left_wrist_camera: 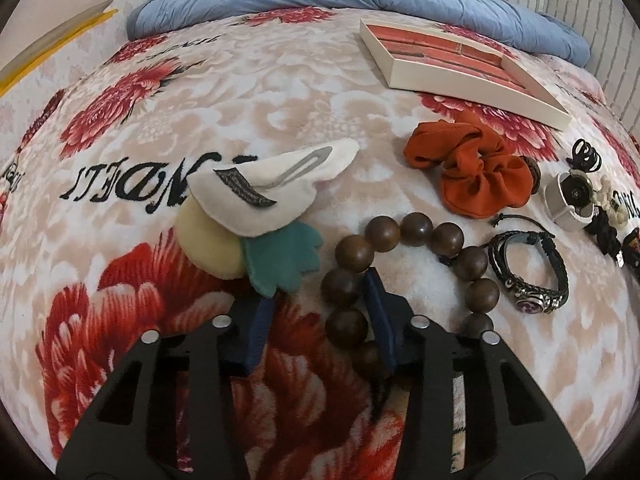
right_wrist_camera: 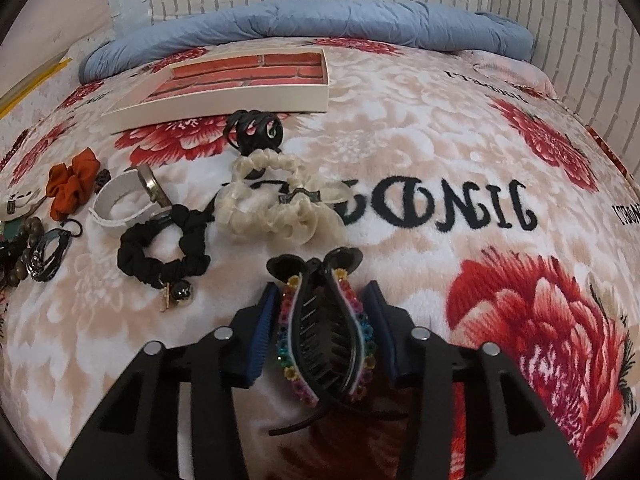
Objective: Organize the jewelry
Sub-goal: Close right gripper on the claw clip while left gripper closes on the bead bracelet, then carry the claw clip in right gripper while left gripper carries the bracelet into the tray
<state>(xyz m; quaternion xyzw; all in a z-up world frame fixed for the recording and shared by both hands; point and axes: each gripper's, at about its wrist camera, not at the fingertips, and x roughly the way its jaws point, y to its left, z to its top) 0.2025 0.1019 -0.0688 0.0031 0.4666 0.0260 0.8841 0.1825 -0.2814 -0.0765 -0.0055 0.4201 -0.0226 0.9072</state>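
Note:
My left gripper [left_wrist_camera: 320,300] is open over the floral blanket. Its right finger lies inside the ring of a brown wooden bead bracelet [left_wrist_camera: 412,268]; its left finger touches the teal tip of a plush felt hair clip [left_wrist_camera: 260,208]. My right gripper [right_wrist_camera: 324,312] is open, its fingers on either side of a black claw clip with rainbow flowers [right_wrist_camera: 326,332], which lies on the blanket. A cream box with a red brick-print inside [left_wrist_camera: 460,60] sits at the back; it also shows in the right wrist view [right_wrist_camera: 240,80].
An orange scrunchie [left_wrist_camera: 476,168], a dark braided bracelet [left_wrist_camera: 532,272], a white watch [left_wrist_camera: 568,196] and a small black clip [left_wrist_camera: 586,156] lie right of the beads. A black scrunchie [right_wrist_camera: 164,256], a cream claw clip [right_wrist_camera: 272,200] and a blue duvet [right_wrist_camera: 320,28] lie ahead.

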